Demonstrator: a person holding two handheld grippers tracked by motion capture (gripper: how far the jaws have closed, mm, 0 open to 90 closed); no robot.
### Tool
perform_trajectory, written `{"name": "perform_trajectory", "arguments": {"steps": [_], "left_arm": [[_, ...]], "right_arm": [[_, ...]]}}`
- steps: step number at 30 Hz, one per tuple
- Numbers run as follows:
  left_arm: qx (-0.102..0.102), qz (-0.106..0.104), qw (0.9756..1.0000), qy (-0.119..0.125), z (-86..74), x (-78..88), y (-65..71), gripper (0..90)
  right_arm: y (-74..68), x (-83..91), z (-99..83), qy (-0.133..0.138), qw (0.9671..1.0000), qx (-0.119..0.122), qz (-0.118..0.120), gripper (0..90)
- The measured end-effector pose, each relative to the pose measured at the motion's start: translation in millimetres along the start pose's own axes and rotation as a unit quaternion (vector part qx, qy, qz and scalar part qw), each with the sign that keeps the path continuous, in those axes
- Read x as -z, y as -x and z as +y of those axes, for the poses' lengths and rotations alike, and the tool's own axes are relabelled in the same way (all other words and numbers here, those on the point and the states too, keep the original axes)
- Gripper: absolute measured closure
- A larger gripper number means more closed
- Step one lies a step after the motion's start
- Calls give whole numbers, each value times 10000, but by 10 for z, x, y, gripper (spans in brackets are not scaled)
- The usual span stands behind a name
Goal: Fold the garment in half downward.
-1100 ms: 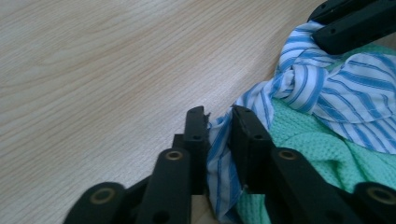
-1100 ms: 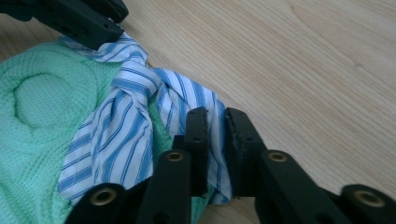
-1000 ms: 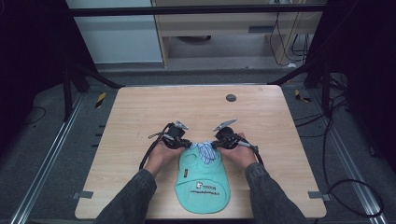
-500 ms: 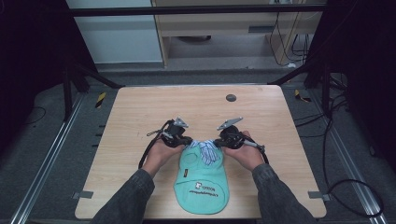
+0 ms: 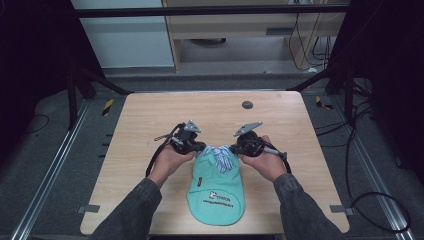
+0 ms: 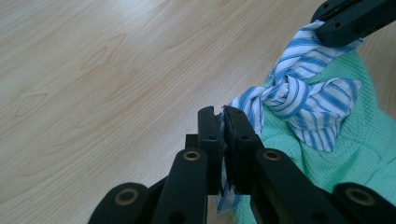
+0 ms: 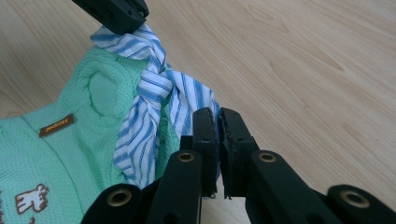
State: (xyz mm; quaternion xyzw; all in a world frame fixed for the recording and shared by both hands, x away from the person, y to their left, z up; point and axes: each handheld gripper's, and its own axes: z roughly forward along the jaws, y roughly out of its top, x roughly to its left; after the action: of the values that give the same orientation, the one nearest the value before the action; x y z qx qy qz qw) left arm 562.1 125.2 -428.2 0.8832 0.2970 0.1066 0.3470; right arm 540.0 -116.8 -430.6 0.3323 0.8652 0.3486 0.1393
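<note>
A light wooden table (image 5: 150, 125) fills the scene, and a person's two forearms reach in from the near edge. A mint-green knitted garment (image 5: 216, 192) lies on the near half of the table, its long axis running away from the person, lower hem nearest them and far end raised between the hands. At that far end is a blue-and-white striped tie (image 6: 299, 93), knotted in the middle. The left gripper (image 6: 223, 122) is clenched on the tie's left tail, and the right gripper (image 7: 218, 122) is clenched on its right tail. The knot sits midway between the two, equally near each hand. Judging from this, any pull apart would run crosswise to the garment's length.
</note>
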Motion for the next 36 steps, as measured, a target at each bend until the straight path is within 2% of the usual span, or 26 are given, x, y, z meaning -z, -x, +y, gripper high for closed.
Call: {"name": "perform_trajectory", "arguments": {"steps": [10,20,36], "left_arm": [[-113,6,9999,89,69,73,42,861],[-226,39,9997,114,124,128,77,860],[-239,78,9995,190,167,194,49,859]], "right_arm": [[14,76,29,-10,9998,198,-101,858],[48,152,77,29,9995,279,-130,857],[29,201,143,126,9990,410,-149,852]]}}
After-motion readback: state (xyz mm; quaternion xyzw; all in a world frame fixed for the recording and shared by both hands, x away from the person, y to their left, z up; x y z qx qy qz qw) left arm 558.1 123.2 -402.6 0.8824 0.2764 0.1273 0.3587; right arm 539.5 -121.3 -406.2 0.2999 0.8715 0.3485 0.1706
